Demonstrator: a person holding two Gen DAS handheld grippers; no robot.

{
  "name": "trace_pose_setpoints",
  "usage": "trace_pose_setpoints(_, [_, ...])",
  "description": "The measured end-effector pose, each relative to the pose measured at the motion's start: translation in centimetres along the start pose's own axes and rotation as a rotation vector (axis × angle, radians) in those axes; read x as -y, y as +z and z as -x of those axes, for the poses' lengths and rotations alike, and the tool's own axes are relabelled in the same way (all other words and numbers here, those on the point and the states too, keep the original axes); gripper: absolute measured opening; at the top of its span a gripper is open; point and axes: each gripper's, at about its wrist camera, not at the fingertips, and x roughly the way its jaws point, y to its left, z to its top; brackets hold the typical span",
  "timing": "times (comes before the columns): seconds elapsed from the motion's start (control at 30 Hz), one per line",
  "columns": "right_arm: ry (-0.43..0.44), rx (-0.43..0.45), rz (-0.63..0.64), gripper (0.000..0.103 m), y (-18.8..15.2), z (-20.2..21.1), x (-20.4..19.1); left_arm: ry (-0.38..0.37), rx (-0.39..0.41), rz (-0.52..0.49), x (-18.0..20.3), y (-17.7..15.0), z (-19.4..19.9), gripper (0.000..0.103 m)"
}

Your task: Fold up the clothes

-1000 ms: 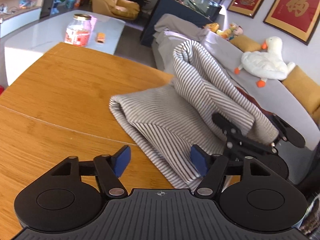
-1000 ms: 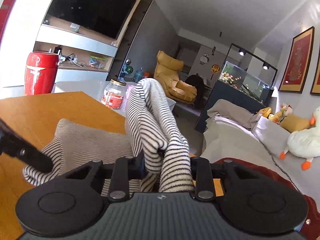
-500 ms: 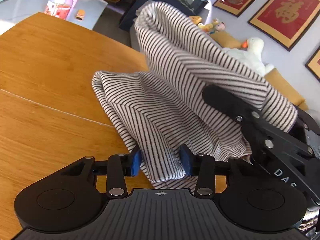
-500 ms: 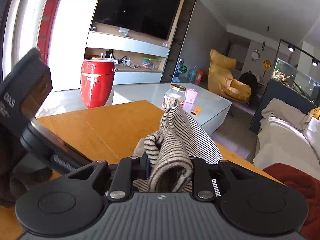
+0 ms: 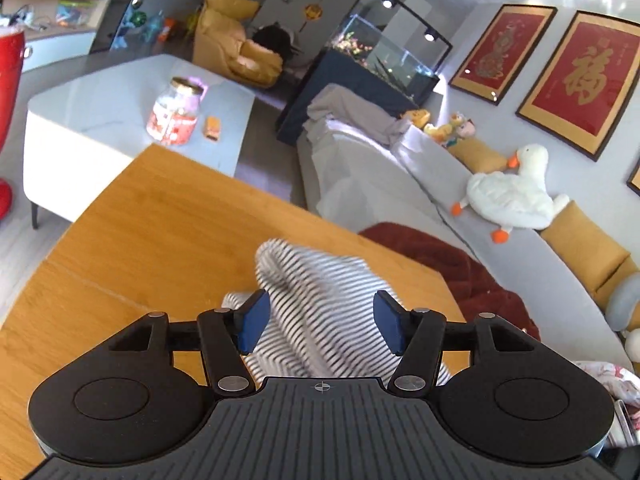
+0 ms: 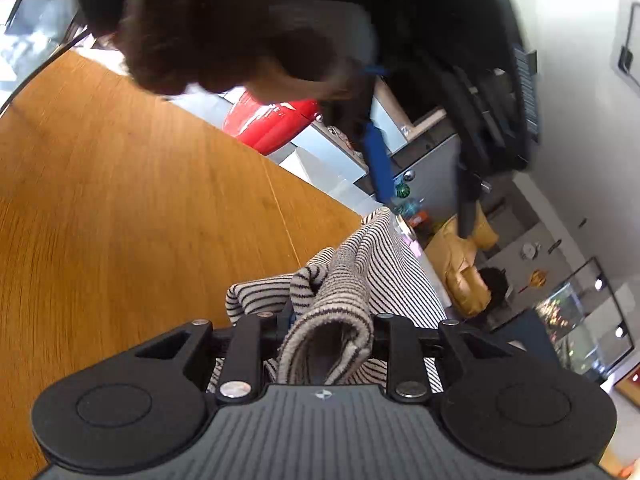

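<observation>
A grey-and-black striped garment (image 5: 316, 300) lies bunched on the wooden table (image 5: 160, 224), blurred in the left wrist view. My left gripper (image 5: 320, 326) hovers over it, open, with the blue pads (image 5: 252, 322) wide apart and the cloth loose below them. A thick fold of the same striped garment (image 6: 344, 280) is clamped in my right gripper (image 6: 328, 332), which is shut on it above the table (image 6: 120, 200). In the right wrist view the left gripper (image 6: 480, 112) shows as a black shape at the upper right.
A person's head (image 6: 224, 20) leans over the table. Past the table's far edge stand a white coffee table with a jar (image 5: 174, 114), a grey sofa with a red throw (image 5: 440, 256) and a duck plush (image 5: 512, 196). A red container (image 6: 272, 120) sits behind.
The left gripper, shut on the cloth half a second ago, has opened and let it go. The right gripper has swung round with its fold, now facing the person.
</observation>
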Motion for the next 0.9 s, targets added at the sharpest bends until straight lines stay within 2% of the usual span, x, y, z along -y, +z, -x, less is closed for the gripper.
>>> trace_pose_setpoints(0.03, [-0.010, 0.005, 0.028, 0.024, 0.2, 0.1, -0.7, -0.011, -0.003, -0.017, 0.6, 0.3, -0.2, 0.066])
trace_pose_setpoints(0.1, [0.020, 0.018, -0.042, 0.026, 0.0, 0.9, 0.4, -0.025, -0.021, -0.050, 1.7, 0.8, -0.8, 0.066])
trace_pose_setpoints(0.2, [0.066, 0.038, -0.146, 0.036, -0.2, 2.0, 2.1, 0.033, -0.098, -0.113, 2.0, -0.6, -3.1, 0.062])
trace_pose_setpoints(0.23, [0.081, 0.044, -0.181, 0.052, -0.3, 2.4, 2.6, 0.047, -0.113, -0.138, 1.8, -1.3, -3.6, 0.060])
trace_pose_setpoints(0.27, [0.097, 0.051, -0.216, 0.075, -0.4, 2.8, 3.2, 0.054, -0.117, -0.164, 1.4, -2.1, -3.8, 0.057])
trace_pose_setpoints(0.33, [0.130, 0.064, -0.293, 0.103, -0.6, 3.6, 4.4, 0.048, -0.100, -0.191, 1.0, -3.1, -3.5, 0.057])
trace_pose_setpoints(0.5, [0.271, 0.080, -0.794, 0.103, -4.9, 5.2, 12.7, 0.041, -0.090, -0.189, 0.6, -3.4, -3.0, 0.057])
trace_pose_setpoints(0.6, [0.225, 0.061, -1.063, 0.103, -8.0, 4.4, 16.1, 0.032, -0.087, -0.174, 0.3, -3.5, -3.2, 0.057])
trace_pose_setpoints(0.73, [0.249, 0.012, -1.263, 0.103, -11.3, 1.4, 17.0, 0.024, -0.085, -0.167, 0.0, -3.5, -3.1, 0.058])
trace_pose_setpoints(0.9, [0.481, -0.094, -1.430, 0.103, -12.8, -6.3, 19.1, 0.014, -0.088, -0.162, -0.5, -3.5, -2.9, 0.058])
